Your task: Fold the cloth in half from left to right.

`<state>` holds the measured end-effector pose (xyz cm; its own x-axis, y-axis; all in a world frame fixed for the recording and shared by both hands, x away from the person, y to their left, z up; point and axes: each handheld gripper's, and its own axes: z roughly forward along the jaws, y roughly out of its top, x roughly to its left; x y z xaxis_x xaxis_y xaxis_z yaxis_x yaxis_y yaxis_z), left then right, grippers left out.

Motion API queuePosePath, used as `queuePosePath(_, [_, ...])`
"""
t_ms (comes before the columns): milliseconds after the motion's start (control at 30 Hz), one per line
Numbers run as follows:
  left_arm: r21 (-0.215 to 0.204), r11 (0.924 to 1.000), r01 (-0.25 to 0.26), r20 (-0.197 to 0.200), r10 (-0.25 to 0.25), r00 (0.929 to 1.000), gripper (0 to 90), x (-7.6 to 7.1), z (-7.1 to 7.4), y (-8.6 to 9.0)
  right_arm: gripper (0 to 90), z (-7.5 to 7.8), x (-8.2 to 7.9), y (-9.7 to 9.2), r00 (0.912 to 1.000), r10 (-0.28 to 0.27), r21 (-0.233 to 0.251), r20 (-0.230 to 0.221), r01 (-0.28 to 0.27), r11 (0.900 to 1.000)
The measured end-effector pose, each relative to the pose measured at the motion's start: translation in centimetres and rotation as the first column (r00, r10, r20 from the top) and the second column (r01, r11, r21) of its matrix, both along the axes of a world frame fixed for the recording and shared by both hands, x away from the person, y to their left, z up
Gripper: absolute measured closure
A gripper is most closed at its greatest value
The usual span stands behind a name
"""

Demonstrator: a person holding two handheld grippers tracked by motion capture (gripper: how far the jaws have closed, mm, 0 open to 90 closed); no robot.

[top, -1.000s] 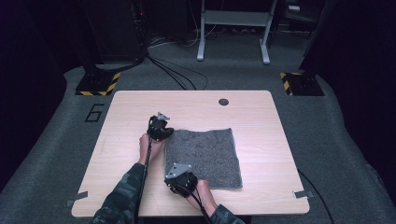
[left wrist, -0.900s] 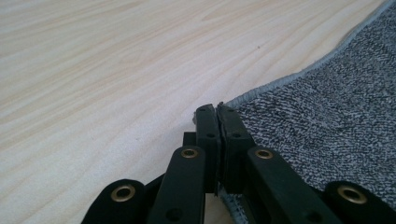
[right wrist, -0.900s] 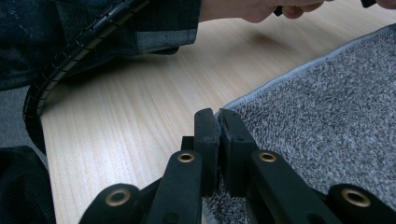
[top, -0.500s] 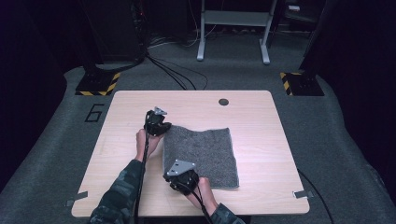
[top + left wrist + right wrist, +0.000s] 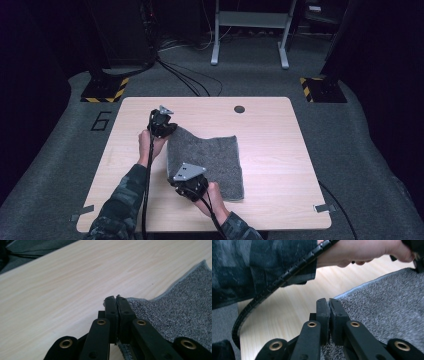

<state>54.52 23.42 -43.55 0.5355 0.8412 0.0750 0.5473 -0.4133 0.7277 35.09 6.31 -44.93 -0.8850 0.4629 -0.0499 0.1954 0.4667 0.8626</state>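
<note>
**Left edge of the cloth comes up off the tabletop**

While both tongs stay pinched on the grey cloth, its left edge has lifted: a second ago the cloth lay flat and square, and now the side toward nine o'clock rises in a soft ridge while the rest lies on the tabletop. The left tongs hold the far-left corner, toward eleven o'clock on the cloth; in the left gripper view the jaws are pressed together with grey fabric caught between them, the corner poking out just past the tips. The right tongs grip the near-left corner, toward seven o'clock; in the right gripper view the jaws are likewise pressed together, and fabric seems to be trapped between them, though the exact pinch point is hard to make out there. Both hands have risen together, and the far edge has pulled in slightly from the left.

My reading is that a fold is beginning: with both left corners secured and raised, the next move would carry that edge over toward three o'clock. Uneven height between the hands could skew the fold.
</note>
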Motion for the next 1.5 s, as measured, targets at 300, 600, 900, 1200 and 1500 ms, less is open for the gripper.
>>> queuePosePath(300, [0.064, 0.9980, -0.001, 0.020, 0.000, 0.9998, 88.1, 0.1, 3.2, -0.2, 86.8, 2.3, -0.4, 0.5, 0.9989, 0.002, 0.065, 0.046, -0.005, 0.9979])
queuePosePath(600, [0.084, 0.9947, 0.059, 0.010, -0.060, 0.9982, 87.8, 0.8, 2.9, -4.3, 86.7, 1.3, -1.0, -1.9, 0.9984, -0.045, 0.040, 0.034, 0.043, 0.9983])
queuePosePath(900, [0.097, 0.9910, 0.093, -0.031, -0.090, 0.9954, 87.6, 2.0, 1.5, -6.9, 86.7, -0.1, -0.9, -4.2, 0.9956, -0.093, 0.012, 0.004, 0.093, 0.9956])
queuePosePath(1200, [0.089, 0.9880, 0.126, -0.052, -0.122, 0.9912, 87.5, 2.5, 0.4, -9.1, 86.6, -1.2, -0.8, -6.0, 0.9900, -0.140, -0.013, -0.018, 0.139, 0.9902])
queuePosePath(1500, [0.102, 0.9817, 0.161, -0.066, -0.155, 0.9858, 87.5, 2.6, -0.5, -11.1, 86.5, -2.1, -1.0, -7.6, 0.9830, -0.179, -0.035, -0.041, 0.178, 0.9835])
